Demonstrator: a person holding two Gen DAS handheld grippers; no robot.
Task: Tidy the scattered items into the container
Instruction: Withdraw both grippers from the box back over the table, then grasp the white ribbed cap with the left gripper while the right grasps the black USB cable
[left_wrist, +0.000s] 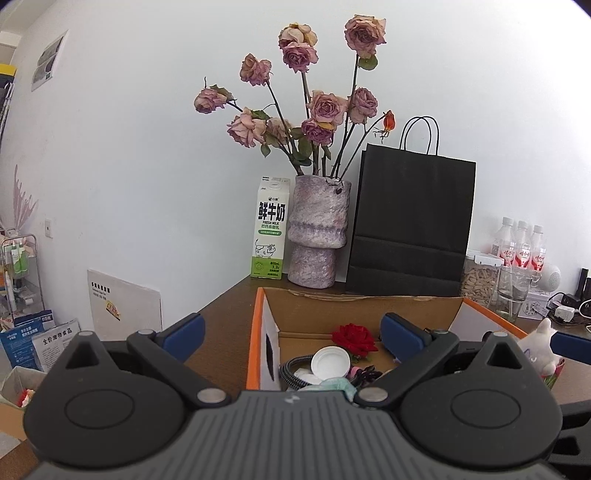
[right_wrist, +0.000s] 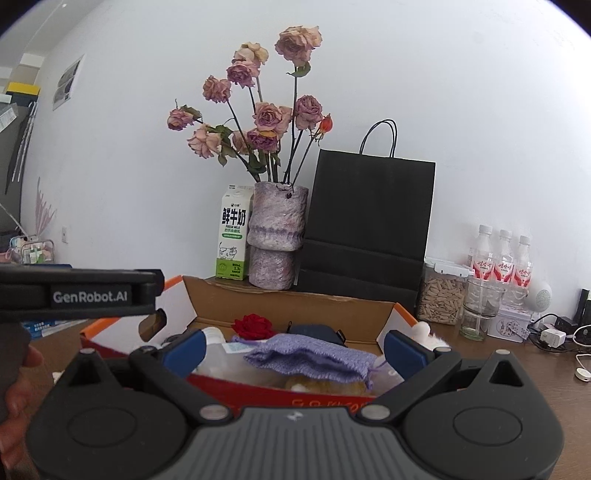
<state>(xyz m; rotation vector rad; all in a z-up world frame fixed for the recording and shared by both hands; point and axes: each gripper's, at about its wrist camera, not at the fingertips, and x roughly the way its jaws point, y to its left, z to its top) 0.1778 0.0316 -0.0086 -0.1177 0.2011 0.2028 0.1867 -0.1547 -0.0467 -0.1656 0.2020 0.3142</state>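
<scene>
An orange-edged cardboard box sits on the brown table before a black paper bag. Inside lie a lilac knitted pouch, red rose and white cap. The left gripper and right gripper both gape, holding nothing.
</scene>
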